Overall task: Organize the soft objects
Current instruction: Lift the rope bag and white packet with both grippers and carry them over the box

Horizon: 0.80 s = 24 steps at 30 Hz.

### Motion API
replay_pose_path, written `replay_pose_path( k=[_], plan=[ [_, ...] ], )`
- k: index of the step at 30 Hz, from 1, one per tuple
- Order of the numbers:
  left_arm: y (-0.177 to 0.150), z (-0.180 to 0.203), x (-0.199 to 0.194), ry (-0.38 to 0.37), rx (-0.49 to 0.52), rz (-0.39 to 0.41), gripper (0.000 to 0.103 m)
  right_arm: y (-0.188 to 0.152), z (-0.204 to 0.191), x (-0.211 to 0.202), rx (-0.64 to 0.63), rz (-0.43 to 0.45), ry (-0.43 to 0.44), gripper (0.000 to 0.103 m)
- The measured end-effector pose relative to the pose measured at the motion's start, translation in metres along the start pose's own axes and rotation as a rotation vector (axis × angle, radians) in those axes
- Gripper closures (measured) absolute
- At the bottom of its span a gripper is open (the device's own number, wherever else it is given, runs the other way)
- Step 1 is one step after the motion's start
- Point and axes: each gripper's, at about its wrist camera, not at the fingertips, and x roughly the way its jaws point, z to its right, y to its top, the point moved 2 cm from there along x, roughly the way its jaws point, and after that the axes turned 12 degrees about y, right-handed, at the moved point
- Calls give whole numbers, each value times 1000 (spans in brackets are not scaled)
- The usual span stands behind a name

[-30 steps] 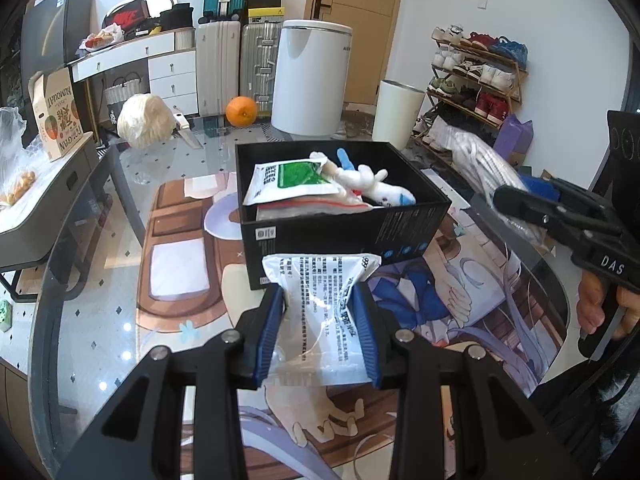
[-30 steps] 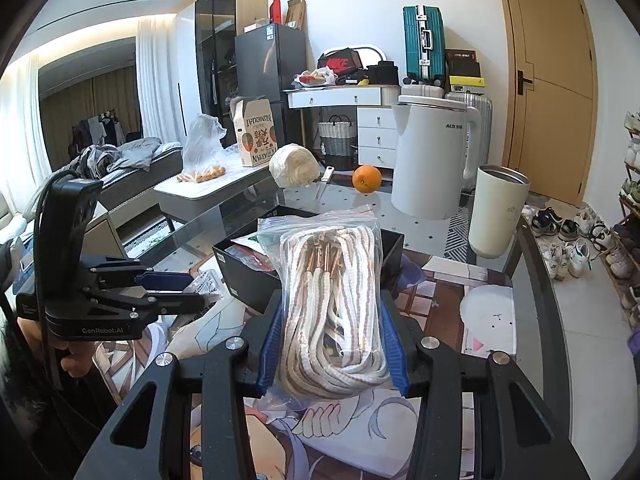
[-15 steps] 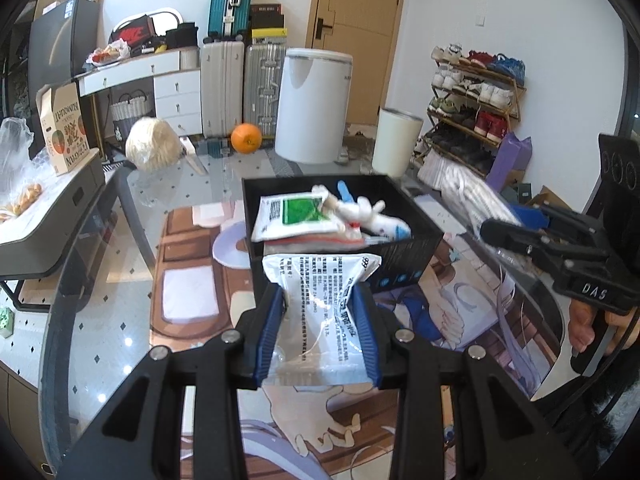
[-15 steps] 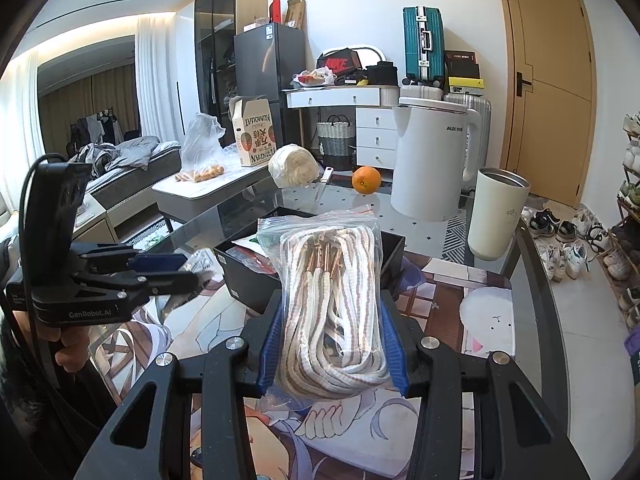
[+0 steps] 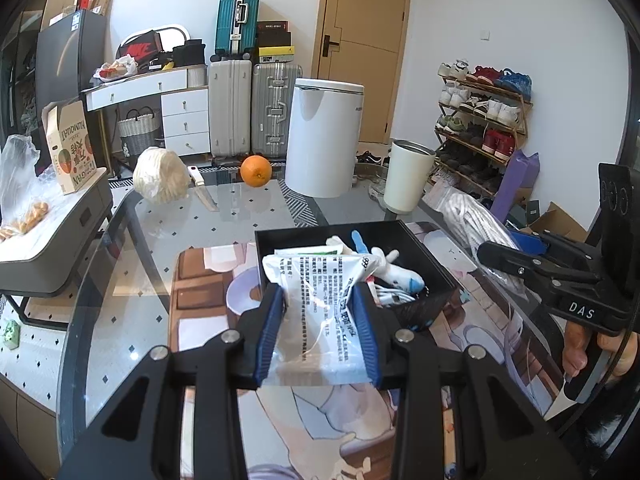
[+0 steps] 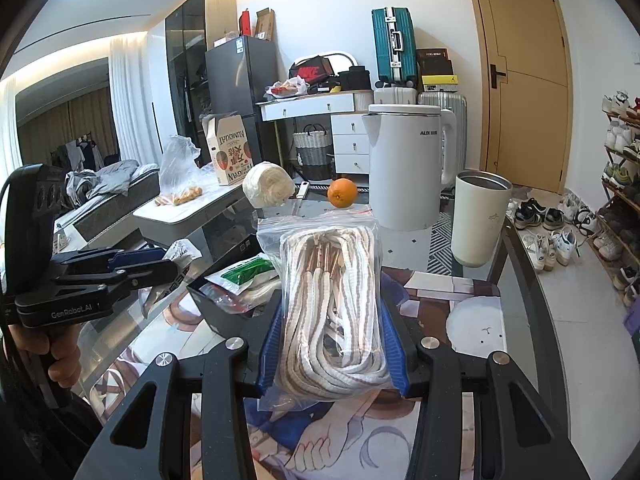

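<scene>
Lower centre of the left wrist view: left claw (image 5: 320,334), blue pads pinched on a crinkled white plastic packet with black print (image 5: 320,304), held clear of the glass-topped desk with an anime-print mat (image 5: 132,264). Just beyond, at mid-frame: an open black rectangular box (image 5: 434,266), holding a white and blue plush toy (image 5: 394,270) and a green and white sachet (image 5: 308,251); packet's top edge overlapping the box's near rim in the picture. At right edge: right claw (image 5: 516,258) seen side-on.

Lower centre of the right wrist view: right claw (image 6: 332,346), blue pads closed on a clear zip bag of coiled white and tan rope (image 6: 332,304), held upright above the mat. Left of it, mid-frame: the black box (image 6: 216,310), and the left claw (image 6: 148,266) at the left edge with its packet.

Farther back, upper centre: a cream steel tumbler (image 6: 478,218), a white electric kettle (image 6: 410,166), an orange (image 6: 342,193), a wrapped pale cabbage (image 6: 268,190).
</scene>
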Motion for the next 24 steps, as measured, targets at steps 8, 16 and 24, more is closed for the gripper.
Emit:
replay_pose_path(
  k=[8, 16, 24],
  plan=[
    [19, 4, 24, 15, 28, 1, 68, 9, -4, 29, -18, -42, 18, 59],
    [34, 13, 51, 14, 56, -9, 68, 13, -4, 60, -28, -102, 28, 59],
    [40, 9, 82, 18, 39, -47, 68, 14, 1, 85, -33, -156, -3, 59]
  ],
)
